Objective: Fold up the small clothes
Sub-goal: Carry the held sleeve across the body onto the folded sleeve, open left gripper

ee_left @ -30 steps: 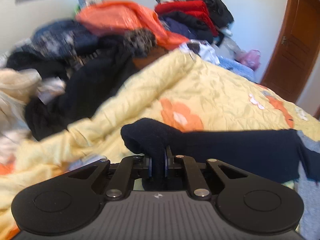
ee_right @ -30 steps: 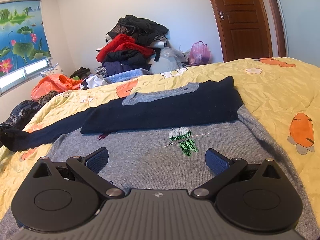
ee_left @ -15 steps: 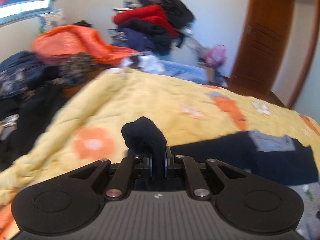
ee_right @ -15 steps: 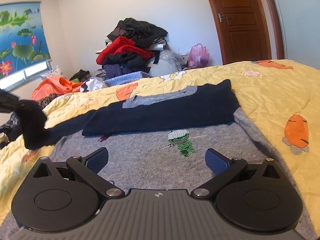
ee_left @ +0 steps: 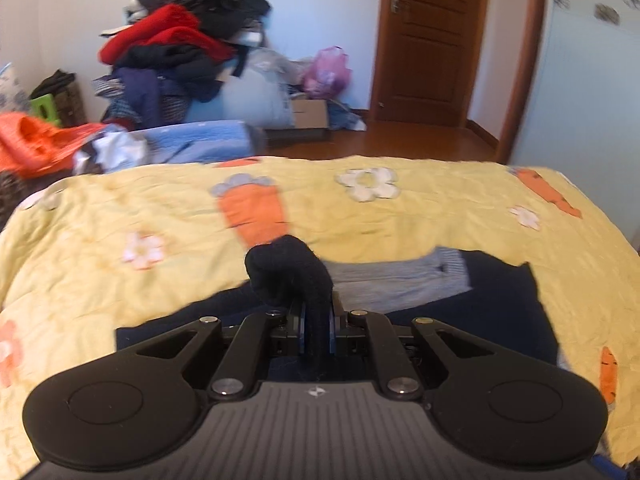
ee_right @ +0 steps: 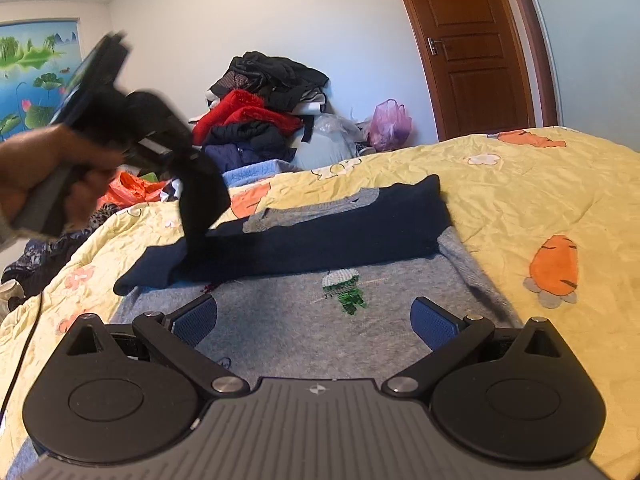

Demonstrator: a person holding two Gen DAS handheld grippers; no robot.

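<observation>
Bedroom, yellow carrot-print quilt [ee_right: 540, 184]. Containers: pink plastic bag [ee_right: 390, 126] on the floor by the door, contents not discernible. Grey sweater [ee_right: 320, 320] with navy sleeves lies flat on the quilt, one sleeve folded across its chest. Left gripper [ee_left: 315, 330]: pads pressed together, pinching the navy sleeve cuff [ee_left: 288, 272], lifted above the sweater. Right gripper [ee_right: 314, 320]: fingers spread wide, holding nothing, just above the grey front.
</observation>
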